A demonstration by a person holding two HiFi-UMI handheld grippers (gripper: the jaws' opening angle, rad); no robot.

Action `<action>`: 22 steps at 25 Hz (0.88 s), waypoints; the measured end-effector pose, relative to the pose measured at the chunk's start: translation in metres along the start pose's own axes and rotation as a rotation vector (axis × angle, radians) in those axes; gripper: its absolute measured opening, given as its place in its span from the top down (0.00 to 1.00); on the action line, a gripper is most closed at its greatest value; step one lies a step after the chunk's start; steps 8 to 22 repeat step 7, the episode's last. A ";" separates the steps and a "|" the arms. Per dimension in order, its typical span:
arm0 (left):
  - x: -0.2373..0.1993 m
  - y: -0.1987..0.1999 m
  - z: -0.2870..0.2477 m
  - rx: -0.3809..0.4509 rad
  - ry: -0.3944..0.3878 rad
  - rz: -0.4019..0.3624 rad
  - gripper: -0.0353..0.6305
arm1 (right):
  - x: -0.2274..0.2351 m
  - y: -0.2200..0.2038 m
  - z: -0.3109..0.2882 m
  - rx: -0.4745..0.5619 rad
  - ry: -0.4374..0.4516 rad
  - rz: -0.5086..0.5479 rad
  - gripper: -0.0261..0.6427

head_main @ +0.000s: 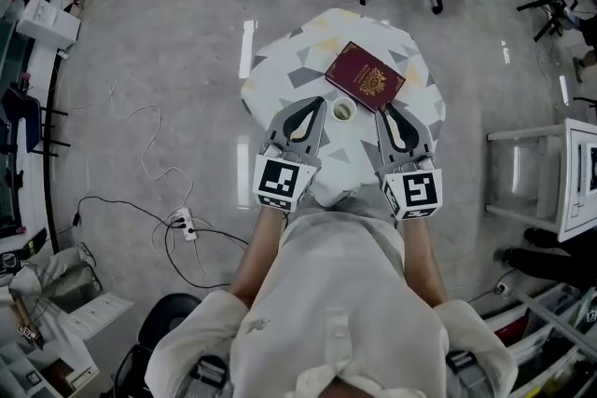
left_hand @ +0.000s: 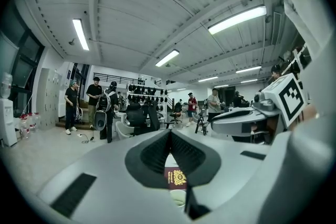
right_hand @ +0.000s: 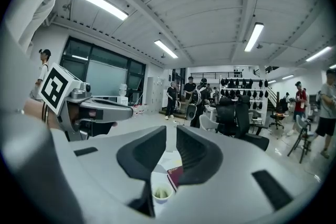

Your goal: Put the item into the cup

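Cup (head_main: pixel 343 111) stands upright near the middle of the counter (head_main: pixel 284 61), between the two tongs. The right gripper view shows something pale green inside it; what it is cannot be told. A maroon booklet (head_main: pixel 366 76) lies flat just beyond the cup, on its far right side. Left tongs (head_main: pixel 317 103) are held to the cup's left, clenched, jaws meeting with nothing between them. Right tongs (head_main: pixel 383 111) are to its right, released, with a narrow empty gap between the jaws.

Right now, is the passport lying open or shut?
Shut: the passport lies flat on the table, burgundy cover with gold emblem up.
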State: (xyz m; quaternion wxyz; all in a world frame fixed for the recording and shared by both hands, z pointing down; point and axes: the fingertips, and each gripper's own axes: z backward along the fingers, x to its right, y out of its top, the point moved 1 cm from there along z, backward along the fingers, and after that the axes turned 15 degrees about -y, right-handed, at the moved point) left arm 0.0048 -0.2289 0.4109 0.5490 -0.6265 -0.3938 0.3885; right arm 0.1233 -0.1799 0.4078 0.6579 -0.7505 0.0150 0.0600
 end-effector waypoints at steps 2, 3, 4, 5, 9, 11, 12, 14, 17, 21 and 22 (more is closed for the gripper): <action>0.002 0.000 -0.001 -0.004 0.007 -0.005 0.93 | 0.003 0.001 0.002 0.007 0.004 -0.001 0.88; 0.004 0.002 -0.002 -0.004 0.008 -0.009 0.93 | 0.005 0.001 0.004 0.010 0.005 -0.003 0.88; 0.007 0.003 -0.004 -0.005 0.010 -0.011 0.93 | 0.007 0.002 0.006 0.012 0.006 -0.004 0.88; 0.010 0.004 -0.006 -0.008 0.011 -0.012 0.93 | 0.011 0.001 0.008 0.012 0.007 -0.007 0.88; 0.017 0.005 -0.010 -0.013 0.015 -0.014 0.93 | 0.017 0.001 0.012 0.012 0.009 -0.011 0.88; 0.017 0.005 -0.010 -0.013 0.015 -0.014 0.93 | 0.017 0.001 0.012 0.012 0.009 -0.011 0.88; 0.017 0.005 -0.010 -0.013 0.015 -0.014 0.93 | 0.017 0.001 0.012 0.012 0.009 -0.011 0.88; 0.017 0.005 -0.010 -0.013 0.015 -0.014 0.93 | 0.017 0.001 0.012 0.012 0.009 -0.011 0.88; 0.017 0.005 -0.010 -0.013 0.015 -0.014 0.93 | 0.017 0.001 0.012 0.012 0.009 -0.011 0.88; 0.017 0.005 -0.010 -0.013 0.015 -0.014 0.93 | 0.017 0.001 0.012 0.012 0.009 -0.011 0.88; 0.017 0.005 -0.010 -0.013 0.015 -0.014 0.93 | 0.017 0.001 0.012 0.012 0.009 -0.011 0.88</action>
